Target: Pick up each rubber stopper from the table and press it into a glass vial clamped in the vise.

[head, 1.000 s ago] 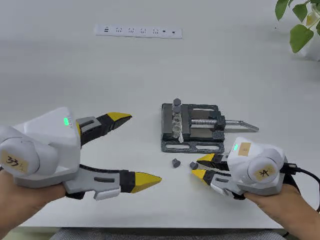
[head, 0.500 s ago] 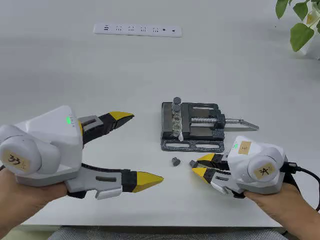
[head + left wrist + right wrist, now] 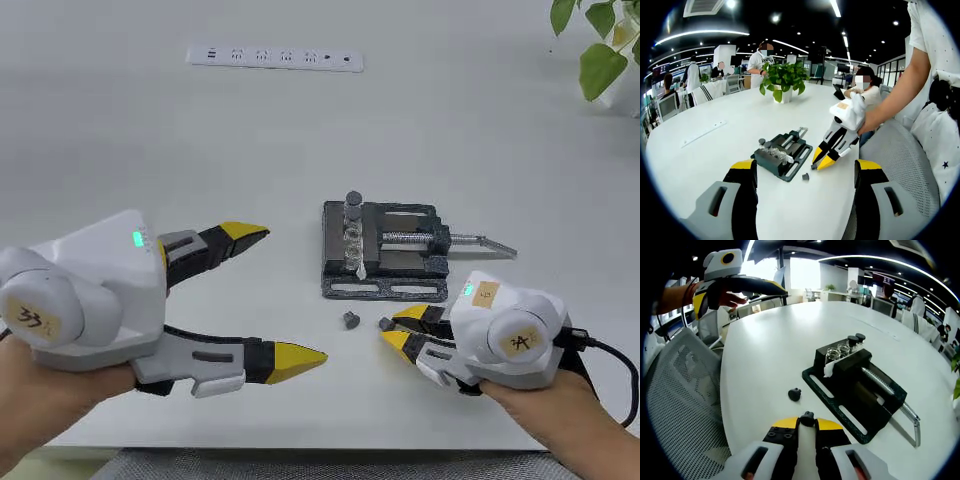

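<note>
A black vise (image 3: 400,262) stands mid-table and clamps a row of glass vials (image 3: 353,240). In the right gripper view the vials (image 3: 839,351) show two far ones capped with dark stoppers and the near ones uncapped. My right gripper (image 3: 398,327) lies low in front of the vise, shut on a dark rubber stopper (image 3: 806,417) at its yellow tips. A second stopper (image 3: 351,320) lies loose on the table just left of it, and appears as the loose stopper (image 3: 794,394) ahead of the jaws. My left gripper (image 3: 275,295) hovers open at the left, nothing between its jaws.
A white power strip (image 3: 275,59) lies at the far side of the table. Plant leaves (image 3: 598,45) hang in at the back right. The vise's screw handle (image 3: 480,243) sticks out to the right. A cable (image 3: 612,350) trails from my right gripper.
My right gripper has edged slightly left and closed its tips on the stopper in front of the vise. The left gripper and the loose stopper have stayed put.
</note>
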`<state>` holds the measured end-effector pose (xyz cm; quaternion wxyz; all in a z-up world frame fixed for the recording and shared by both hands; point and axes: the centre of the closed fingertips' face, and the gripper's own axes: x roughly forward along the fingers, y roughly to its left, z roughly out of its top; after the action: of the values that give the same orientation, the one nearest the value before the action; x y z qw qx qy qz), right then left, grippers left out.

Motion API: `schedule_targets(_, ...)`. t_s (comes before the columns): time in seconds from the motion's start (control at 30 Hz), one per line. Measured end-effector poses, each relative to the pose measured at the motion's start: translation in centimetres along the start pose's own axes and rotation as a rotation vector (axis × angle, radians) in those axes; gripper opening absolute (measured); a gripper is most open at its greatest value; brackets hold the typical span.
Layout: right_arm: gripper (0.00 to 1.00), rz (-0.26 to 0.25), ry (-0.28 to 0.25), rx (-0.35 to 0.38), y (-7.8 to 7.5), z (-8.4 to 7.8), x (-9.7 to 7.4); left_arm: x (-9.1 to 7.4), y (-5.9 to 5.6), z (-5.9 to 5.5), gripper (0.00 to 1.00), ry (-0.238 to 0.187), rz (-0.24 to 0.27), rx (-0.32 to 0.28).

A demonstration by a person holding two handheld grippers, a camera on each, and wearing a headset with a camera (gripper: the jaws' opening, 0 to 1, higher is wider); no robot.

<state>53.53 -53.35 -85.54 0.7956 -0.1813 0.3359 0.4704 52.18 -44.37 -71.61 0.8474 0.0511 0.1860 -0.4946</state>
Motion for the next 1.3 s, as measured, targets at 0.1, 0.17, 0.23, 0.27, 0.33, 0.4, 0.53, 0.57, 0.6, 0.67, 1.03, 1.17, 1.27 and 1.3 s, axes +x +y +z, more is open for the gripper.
schedule_targets(0.1,0.08,-0.001,0.002,-0.011,-0.1,0.0,0.0,0.1,-0.1,0.0,0.79,-0.001,-0.002,0.000)
schedule_targets(0.17,0.07,0.002,0.003,-0.010,-0.1,0.0,0.0,0.1,-0.1,0.0,0.79,-0.001,-0.004,0.000)
schedule_targets(0.23,0.07,0.003,0.003,-0.024,-0.1,0.0,0.0,0.2,-0.1,0.0,0.78,-0.001,-0.005,0.001)
schedule_targets(0.27,0.07,0.007,0.003,-0.023,-0.2,0.0,0.0,0.2,-0.1,0.0,0.78,-0.001,-0.006,0.001)
schedule_targets(0.33,0.07,0.012,0.001,-0.034,-0.2,0.0,0.0,0.2,-0.1,0.0,0.78,-0.001,-0.007,0.001)
schedule_targets(0.4,0.07,0.022,-0.005,-0.036,0.0,0.1,0.0,0.2,-0.1,-0.1,0.78,0.000,-0.008,0.002)
schedule_targets(0.53,0.07,0.046,-0.018,-0.054,0.0,0.5,-0.4,0.4,-0.3,-0.2,0.76,0.009,-0.019,0.007)
schedule_targets(0.57,0.07,0.049,-0.021,-0.062,0.0,0.7,-0.6,0.4,-0.3,-0.2,0.76,0.010,-0.021,0.009)
schedule_targets(0.6,0.07,0.064,-0.033,-0.079,0.0,1.1,-1.0,0.5,-0.3,-0.1,0.75,0.008,-0.025,0.013)
schedule_targets(0.67,0.07,0.099,-0.053,-0.090,0.1,2.0,-1.9,0.5,-0.2,0.0,0.74,0.005,-0.029,0.017)
schedule_targets(1.03,0.07,0.341,-0.143,-0.198,2.8,9.0,-9.4,1.1,-1.3,2.1,0.58,-0.015,-0.105,0.058)
schedule_targets(1.17,0.07,0.388,-0.181,-0.214,3.6,11.5,-11.6,1.4,-3.0,3.6,0.42,-0.033,-0.180,0.064)
schedule_targets(1.27,0.07,0.422,-0.201,-0.231,4.5,12.8,-12.8,1.5,-3.9,4.6,0.32,-0.042,-0.218,0.090)
schedule_targets(1.3,0.07,0.428,-0.205,-0.236,4.8,13.1,-13.0,1.5,-4.1,4.9,0.31,-0.048,-0.225,0.087)
